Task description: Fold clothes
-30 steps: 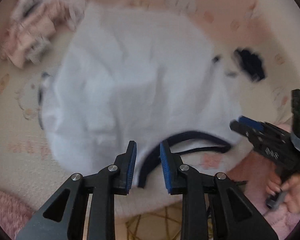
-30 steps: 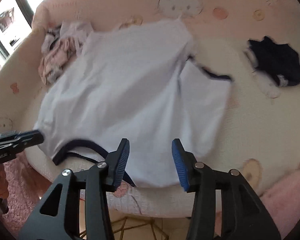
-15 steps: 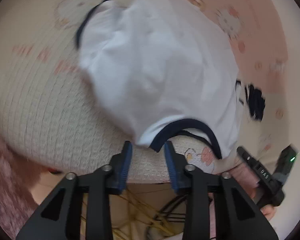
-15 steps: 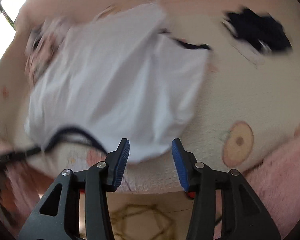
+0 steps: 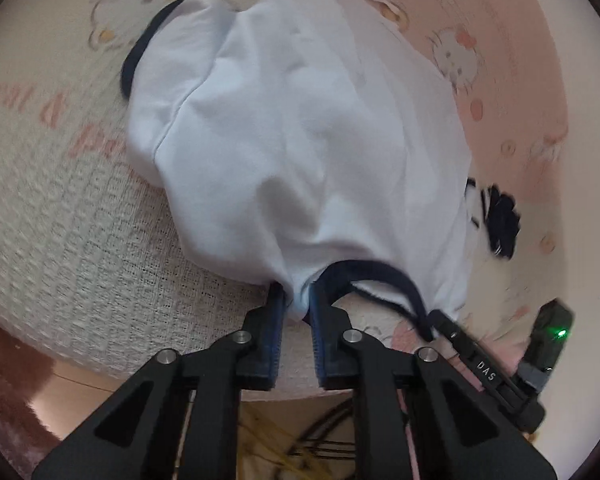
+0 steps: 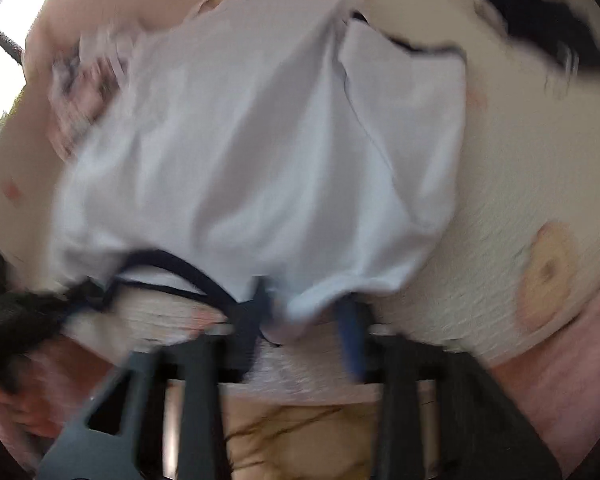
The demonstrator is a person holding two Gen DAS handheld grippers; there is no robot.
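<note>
A white T-shirt [image 5: 300,128] with navy trim lies spread on a cream and pink cartoon-print blanket [image 5: 60,240]. Its navy collar [image 5: 372,276] is at the near edge. My left gripper [image 5: 298,300] has its jaws close around the shirt's shoulder just left of the collar. In the right wrist view the shirt [image 6: 260,152] is blurred. My right gripper [image 6: 304,312] straddles the shirt's near edge right of the collar [image 6: 180,272], jaws still apart. The right gripper also shows in the left wrist view [image 5: 492,372].
A dark navy garment [image 5: 500,220] lies at the right on the blanket, also in the right wrist view [image 6: 548,32]. A pink and white pile of clothes [image 6: 88,84] lies at the far left. The bed edge and floor with cables [image 5: 300,432] are below the grippers.
Both grippers have moved forward onto the shirt's near edge on either side of the collar. The left jaws have narrowed around the fabric. The right view is blurred by motion.
</note>
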